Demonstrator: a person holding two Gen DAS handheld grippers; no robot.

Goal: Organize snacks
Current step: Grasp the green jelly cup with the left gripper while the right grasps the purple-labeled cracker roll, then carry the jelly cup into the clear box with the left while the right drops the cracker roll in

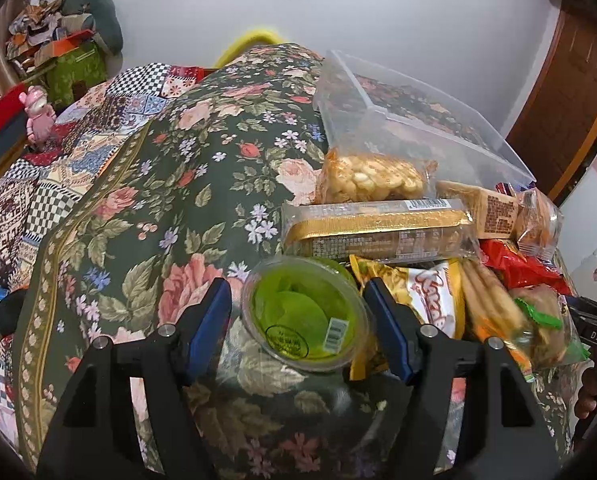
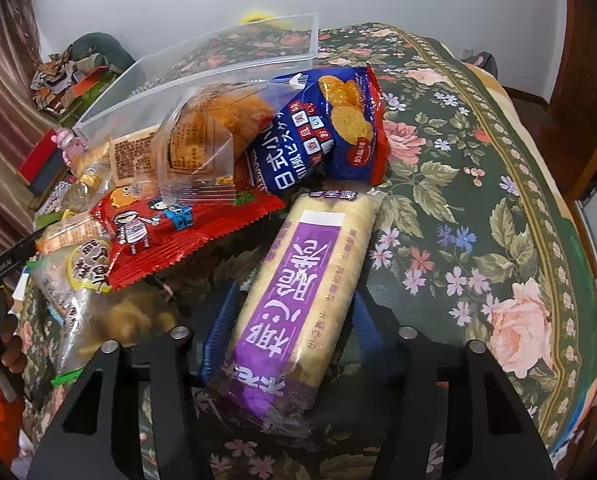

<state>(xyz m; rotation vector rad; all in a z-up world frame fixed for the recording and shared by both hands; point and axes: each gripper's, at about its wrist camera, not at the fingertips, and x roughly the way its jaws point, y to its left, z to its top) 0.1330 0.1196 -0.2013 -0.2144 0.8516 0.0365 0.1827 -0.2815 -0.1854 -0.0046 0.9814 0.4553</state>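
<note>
A heap of snacks lies on a floral cloth. In the left wrist view my left gripper (image 1: 298, 312) is open, its blue pads on either side of a green-lidded clear cup (image 1: 302, 314), with small gaps. Behind it lie a gold cracker pack (image 1: 378, 228) and a bag of small cookies (image 1: 370, 178). In the right wrist view my right gripper (image 2: 290, 320) is shut on a long purple-labelled biscuit pack (image 2: 298, 300), which lies lengthwise between the fingers. A blue cracker bag (image 2: 322, 132) and a red snack bag (image 2: 178, 228) lie beyond it.
An empty clear plastic bin (image 1: 418, 108) stands behind the heap; it also shows in the right wrist view (image 2: 202, 64). Floral cloth (image 1: 158, 200) spreads to the left, and to the right in the right wrist view (image 2: 478, 200). Room clutter sits far left (image 1: 58, 40).
</note>
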